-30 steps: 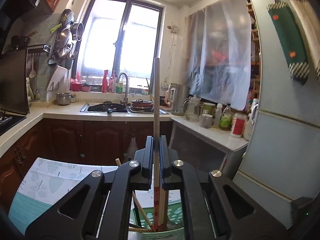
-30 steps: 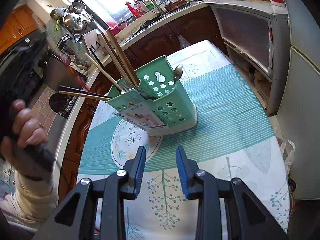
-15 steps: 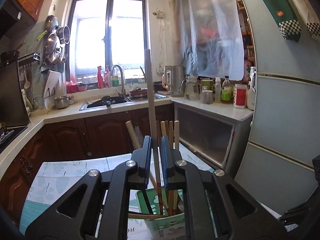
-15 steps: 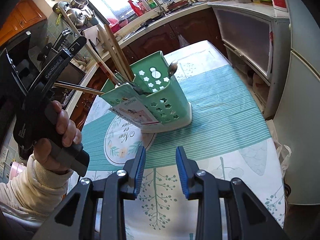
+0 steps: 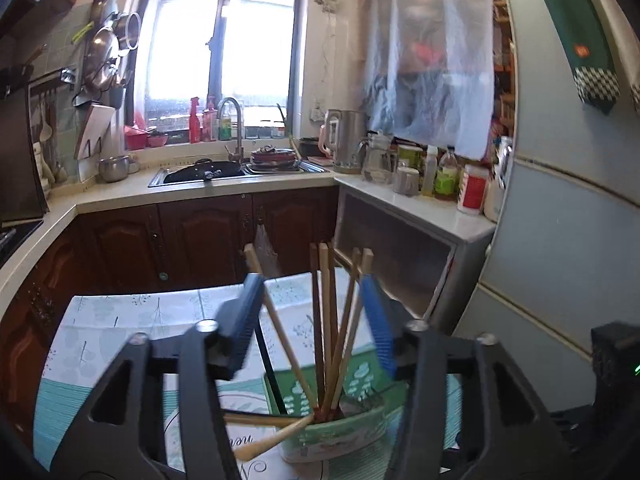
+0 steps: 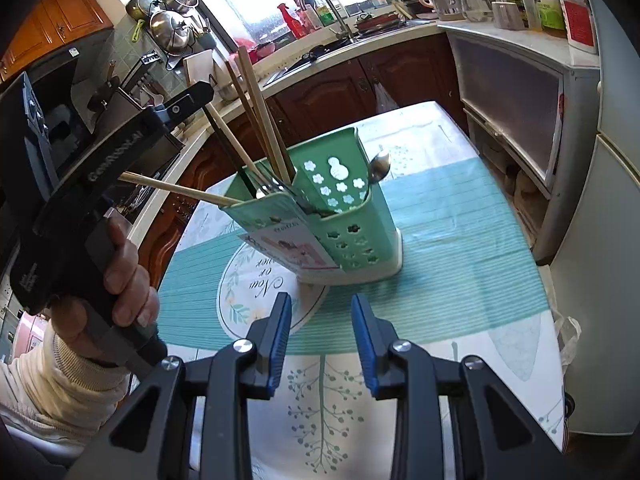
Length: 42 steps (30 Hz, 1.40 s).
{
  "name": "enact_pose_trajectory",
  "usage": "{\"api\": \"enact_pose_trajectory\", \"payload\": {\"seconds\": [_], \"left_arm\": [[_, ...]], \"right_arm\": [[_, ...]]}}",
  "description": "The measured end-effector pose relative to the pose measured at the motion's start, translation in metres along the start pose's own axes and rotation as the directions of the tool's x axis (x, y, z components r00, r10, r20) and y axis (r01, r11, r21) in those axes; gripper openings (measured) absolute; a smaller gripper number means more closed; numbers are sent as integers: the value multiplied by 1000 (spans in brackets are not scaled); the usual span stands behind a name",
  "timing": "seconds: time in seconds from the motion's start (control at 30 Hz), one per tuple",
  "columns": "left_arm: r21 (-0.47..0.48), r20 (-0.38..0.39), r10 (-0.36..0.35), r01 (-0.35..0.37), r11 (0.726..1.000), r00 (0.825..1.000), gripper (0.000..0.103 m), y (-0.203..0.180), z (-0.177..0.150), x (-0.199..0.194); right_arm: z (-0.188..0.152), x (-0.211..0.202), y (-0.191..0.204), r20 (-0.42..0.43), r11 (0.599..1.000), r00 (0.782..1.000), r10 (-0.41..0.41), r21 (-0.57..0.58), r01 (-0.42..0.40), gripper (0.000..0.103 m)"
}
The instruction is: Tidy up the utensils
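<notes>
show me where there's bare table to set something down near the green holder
Free: the tablecloth right of the green holder, toward the fridge, and the near strip by the right gripper. Crowded: left side, where the left gripper hangs over the chopsticks.

Wooden chopsticks (image 5: 324, 320) lean (fanned) inside the green holder (image 6: 352, 236).

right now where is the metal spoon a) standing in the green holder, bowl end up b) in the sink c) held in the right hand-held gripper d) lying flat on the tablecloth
a: the spoon stands bowl end up in the green holder, in the compartment away from the chopsticks.
</notes>
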<state>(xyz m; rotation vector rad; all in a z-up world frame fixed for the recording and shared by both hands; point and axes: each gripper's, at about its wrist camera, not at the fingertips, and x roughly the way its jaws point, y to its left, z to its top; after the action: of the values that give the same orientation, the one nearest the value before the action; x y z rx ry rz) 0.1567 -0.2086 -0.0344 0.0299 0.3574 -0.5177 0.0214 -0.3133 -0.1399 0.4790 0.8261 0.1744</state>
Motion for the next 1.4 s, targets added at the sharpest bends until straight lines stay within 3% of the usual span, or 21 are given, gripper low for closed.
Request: {"api": "enact_pose_trajectory", "payload": {"seconds": [0.3,0.47,0.53,0.67,0.83,0.9,1.13,1.27,1.4], "left_arm": [[-116,-51,-52,46,992,997,56,30,50,-14],[-136,-36,23,-28,990,999,57,60,56,-50],[-154,-23,65,-68,986,998,58,75,53,-68],[-188,-27,160,-162,969,987,62,104,36,-97],[-156,-97,216,-229,961,972,63,123,-4,-113],[-125,-131,219,-235,964,967,63,122,-20,-113],[-61,-212,124,-140,988,969,63,85,-45,-86],[-64,-214,127,-144,988,969,64,78,-37,-55],[-121,-235,120,-151,981,965,64,92,-24,-15]], "right_arm": [[37,15,-22,91,993,991,-93,75,86,31],[55,32,-30,109,987,984,-140,98,130,29],[61,36,-23,137,987,978,-156,61,148,10],[68,40,2,194,989,973,-121,-58,135,4],[80,46,42,183,970,980,-83,-209,121,0],[86,48,51,159,968,982,-102,-212,135,0],[102,55,62,179,957,966,-189,-187,222,6],[103,65,73,175,950,969,-174,-227,212,6],[101,77,87,138,948,984,-113,-281,148,6]]}}
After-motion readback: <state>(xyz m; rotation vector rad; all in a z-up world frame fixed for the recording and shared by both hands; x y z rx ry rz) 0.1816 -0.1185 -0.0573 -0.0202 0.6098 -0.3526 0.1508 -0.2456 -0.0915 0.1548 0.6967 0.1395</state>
